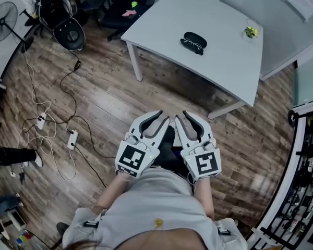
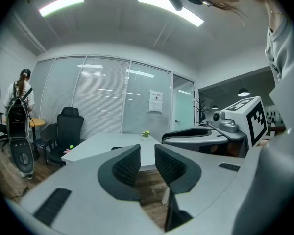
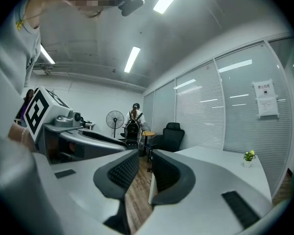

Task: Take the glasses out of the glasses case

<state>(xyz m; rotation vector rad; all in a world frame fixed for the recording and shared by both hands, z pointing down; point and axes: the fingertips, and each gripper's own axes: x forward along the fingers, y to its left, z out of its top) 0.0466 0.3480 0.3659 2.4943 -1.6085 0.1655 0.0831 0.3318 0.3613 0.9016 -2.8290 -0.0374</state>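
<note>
With left gripper (image 1: 157, 120) and right gripper (image 1: 183, 117) both empty, jaws slightly parted, close the distance to the glasses case (image 1: 195, 37) lying on the white table (image 1: 161, 20) well ahead, then brace it before lifting out its contents.

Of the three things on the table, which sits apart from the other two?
The small green plant, near the right edge; the black glasses case and the glasses lie close together nearer the middle.

White table (image 1: 224, 61), wood floor (image 1: 109, 103) (black chair (image 2: 68, 129) behind).
</note>
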